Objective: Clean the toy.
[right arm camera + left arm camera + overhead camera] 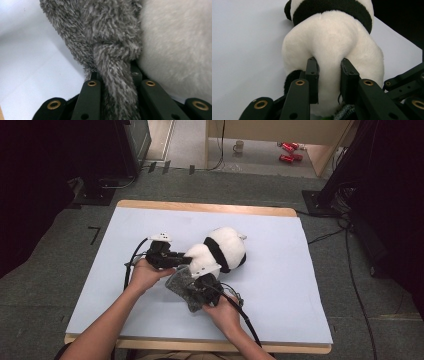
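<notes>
A black-and-white plush panda (222,251) lies on the pale blue table cover (280,285). My left gripper (181,261) comes at it from the left and is shut on a fold of the panda's white body (329,50); in the left gripper view the plush bulges between both fingers (312,75). A fuzzy grey cloth (184,287) hangs at the panda's lower end. My right gripper (202,286) is shut on a bunched strip of that grey cloth (112,65), right beside the panda's white fur (180,50).
The table's wooden edge (200,207) runs along the far side. Beyond it on the floor are a mug (239,146) and red cans (290,151). Black stands and cables sit at both sides of the table.
</notes>
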